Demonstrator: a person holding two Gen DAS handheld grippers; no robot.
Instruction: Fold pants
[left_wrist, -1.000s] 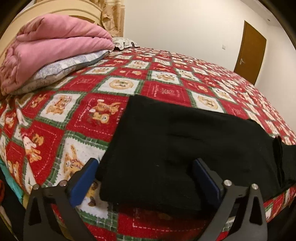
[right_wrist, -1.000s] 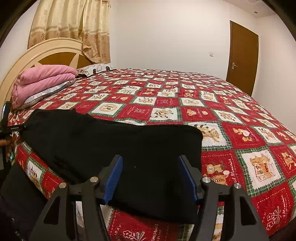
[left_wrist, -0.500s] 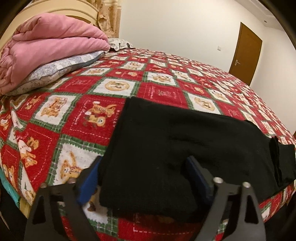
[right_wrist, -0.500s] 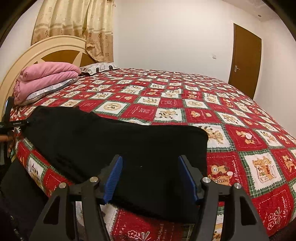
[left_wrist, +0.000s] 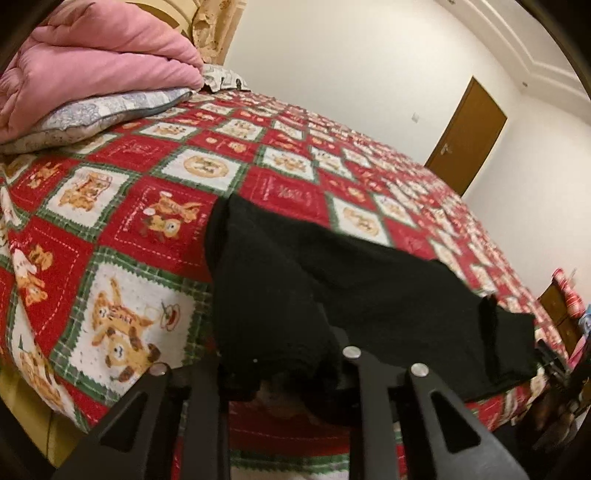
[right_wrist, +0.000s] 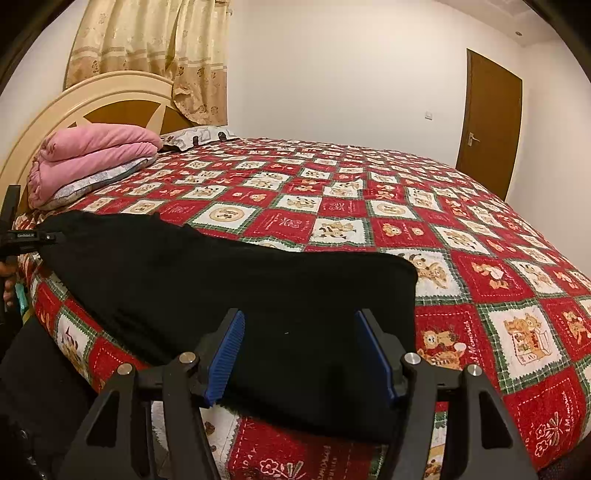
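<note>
Black pants (left_wrist: 369, 295) hem bunched in clenched left gripper (left_wrist: 280, 373), pads hidden; right gripper (right_wrist: 299, 350) spread wide, empty.

A red, green and white patchwork quilt (right_wrist: 406, 206) with bear pictures covers the bed. At its head a folded pink blanket (right_wrist: 92, 155) rests on a grey patterned pillow (right_wrist: 96, 181), with a second pillow (right_wrist: 195, 134) just beyond. Behind them stands a cream and brown headboard (right_wrist: 99, 107), and a gold curtain (right_wrist: 155, 55) hangs above. A brown door (right_wrist: 489, 122) is shut in the white wall (right_wrist: 332, 66).
</note>
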